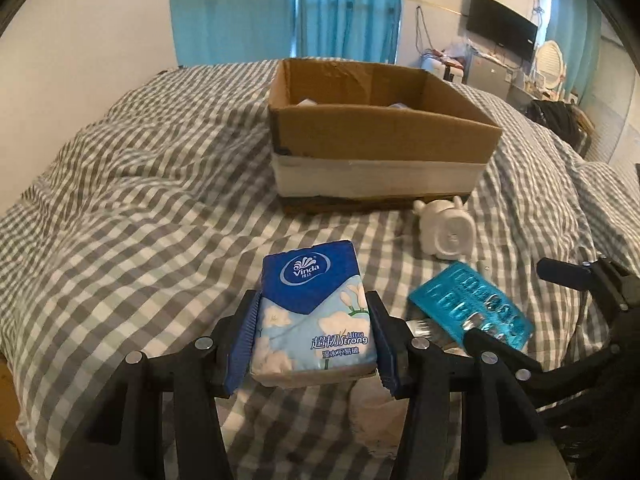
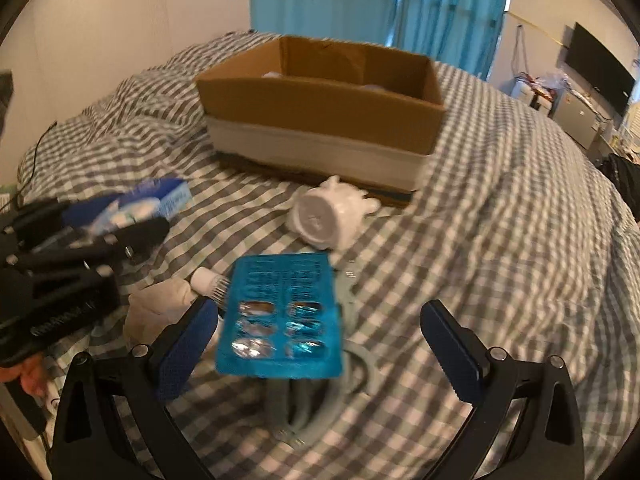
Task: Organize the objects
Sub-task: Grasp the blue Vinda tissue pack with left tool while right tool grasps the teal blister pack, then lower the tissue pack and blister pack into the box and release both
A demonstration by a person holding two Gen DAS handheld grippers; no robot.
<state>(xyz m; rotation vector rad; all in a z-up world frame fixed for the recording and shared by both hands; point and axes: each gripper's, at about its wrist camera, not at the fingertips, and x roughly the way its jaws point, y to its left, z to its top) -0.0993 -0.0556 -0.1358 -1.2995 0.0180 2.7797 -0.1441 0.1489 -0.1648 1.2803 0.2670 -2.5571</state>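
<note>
My left gripper (image 1: 312, 332) is shut on a blue and white Vinda tissue pack (image 1: 314, 312), held above the checked bed; it also shows blurred in the right wrist view (image 2: 148, 200). My right gripper (image 2: 320, 340) is open, its fingers on either side of a blue blister pack of pills (image 2: 282, 316), which also shows in the left wrist view (image 1: 472, 308). I cannot tell whether the fingers touch it. An open cardboard box (image 1: 372, 136) stands further back on the bed (image 2: 320, 116).
A white ceramic figurine (image 1: 446, 230) lies on its side in front of the box (image 2: 328, 216). Grey scissors (image 2: 320, 392) and a small white tube (image 2: 208, 280) lie under the blister pack. A white cloth (image 2: 156, 308) lies to the left. Checked bedding (image 1: 132, 220) spreads around.
</note>
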